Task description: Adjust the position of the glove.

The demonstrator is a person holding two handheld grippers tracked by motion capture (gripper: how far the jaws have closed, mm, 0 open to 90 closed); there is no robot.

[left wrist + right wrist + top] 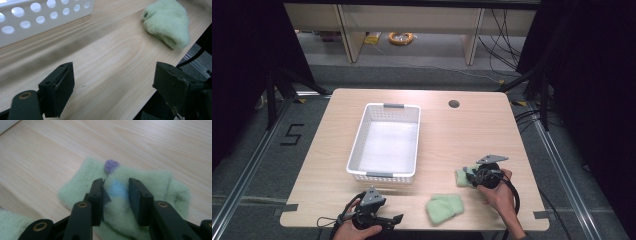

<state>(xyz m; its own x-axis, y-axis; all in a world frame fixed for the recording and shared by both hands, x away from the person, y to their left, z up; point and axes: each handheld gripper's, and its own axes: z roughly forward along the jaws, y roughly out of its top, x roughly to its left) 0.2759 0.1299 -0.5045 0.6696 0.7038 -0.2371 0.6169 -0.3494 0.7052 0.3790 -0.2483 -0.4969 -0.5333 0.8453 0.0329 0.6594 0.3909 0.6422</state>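
Note:
A pale green fleecy cloth (155, 182) with a purple dot and a blue patch lies flat on the wooden table, at the right (460, 178). My right gripper (116, 182) points down onto it, its jaws narrowed and straddling the blue patch; the pads stand a little apart from the fabric between them. A person's hand holds this gripper (469, 175). A second green cloth (444, 207) lies bunched near the front edge, also in the left gripper view (167, 22). My left gripper (113, 75) hovers wide open over bare wood at the front left (396, 219).
A white perforated basket (357, 145) stands empty left of centre, and its wall shows close by (37, 17). The table's front edge runs just behind both hands. A round cable hole (454, 104) sits at the back right.

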